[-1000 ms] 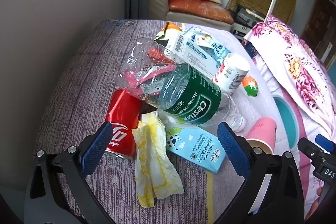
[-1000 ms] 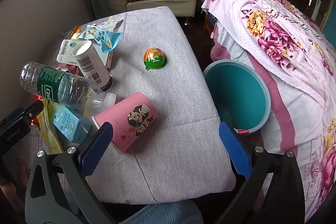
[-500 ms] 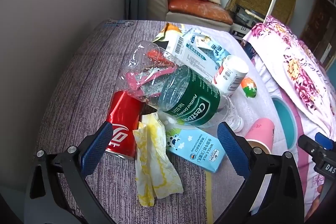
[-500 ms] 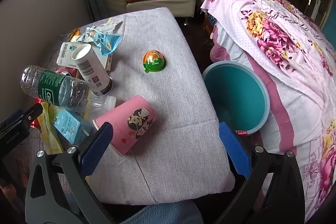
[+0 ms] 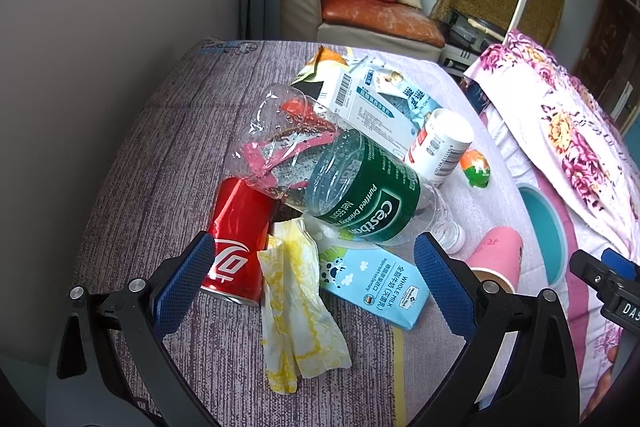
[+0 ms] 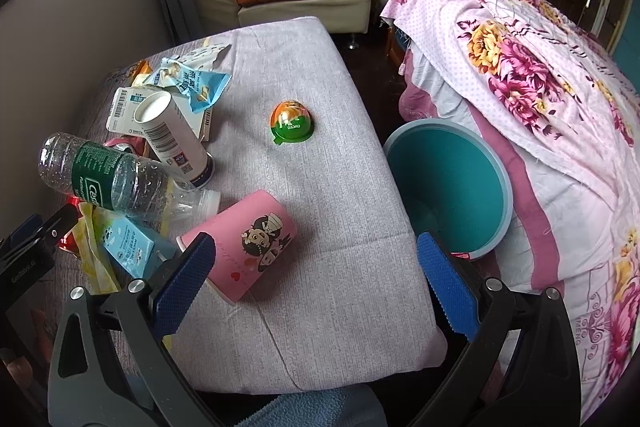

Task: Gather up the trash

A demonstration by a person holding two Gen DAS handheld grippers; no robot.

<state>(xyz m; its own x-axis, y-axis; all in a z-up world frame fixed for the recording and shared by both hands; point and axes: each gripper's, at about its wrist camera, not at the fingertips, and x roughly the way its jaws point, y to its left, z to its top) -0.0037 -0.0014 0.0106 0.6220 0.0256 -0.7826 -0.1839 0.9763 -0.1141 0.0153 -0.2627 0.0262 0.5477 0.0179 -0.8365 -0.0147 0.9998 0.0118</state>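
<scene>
Left tool [image 5: 310, 277]: jaws spread wide, holding nothing, hovering over the near end of the litter heap.
Right tool [image 6: 316, 277]: jaws likewise wide and empty, poised above the near counter edge.

Items nearest the left tool:
- red cola can [image 5: 239, 241], lying on its side, touching the crumpled yellow-stained wrapper [image 5: 298, 311].
- light-blue milk carton [image 5: 372, 281], flat, partly under the green-labelled water bottle [image 5: 360, 199], which rests tilted on top of the heap.

Items nearest the right tool:
- pink paper cup [image 6: 244, 245], on its side, just beside the bottle's cap end.
- white cylindrical tub [image 6: 170, 139], tipped over, leaning on a flat white box [image 6: 120, 107]; blue snack packets [image 6: 192, 83] behind.
- green-and-orange jelly cup [image 6: 292, 123], alone, well apart from the heap.

Receptacle: teal bin [image 6: 448, 183], on the floor between the cloth-covered counter [image 6: 320, 307] and a floral bed [image 6: 540, 87]. Its visible interior looks empty.

Progress, judged: collection appears not to have started; every piece seen lies on the counter. All items remain to be carried to the bin, the pink cup being the handiest for the right tool.
</scene>
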